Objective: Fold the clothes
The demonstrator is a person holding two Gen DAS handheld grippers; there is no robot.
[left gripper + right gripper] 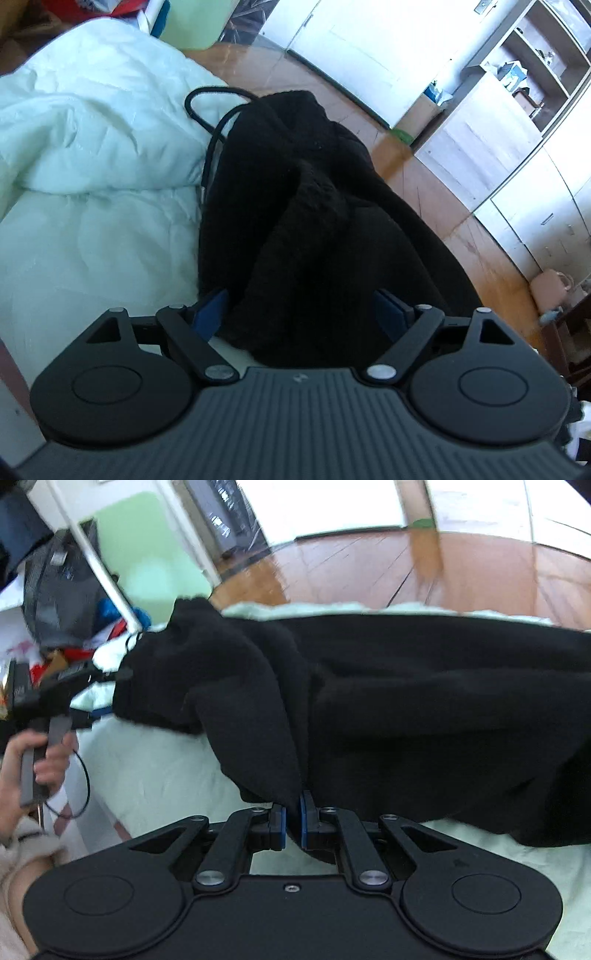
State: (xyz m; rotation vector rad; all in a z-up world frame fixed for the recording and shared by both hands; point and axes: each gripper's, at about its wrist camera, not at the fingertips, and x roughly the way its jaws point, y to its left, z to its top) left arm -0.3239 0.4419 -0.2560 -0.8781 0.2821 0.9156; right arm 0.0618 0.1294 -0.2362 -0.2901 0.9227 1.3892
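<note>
Left wrist view: the left gripper has its fingers spread wide, a bunched fold of the black sweater lying between them without being pinched. A black cable loops beyond the fingers on the pale green duvet.

Right wrist view: the right gripper has its fingers nearly together, pinching a hanging edge of the sweater, which stretches dark, thick and rumpled across the duvet ahead. Only here the person's left hand shows
</note>
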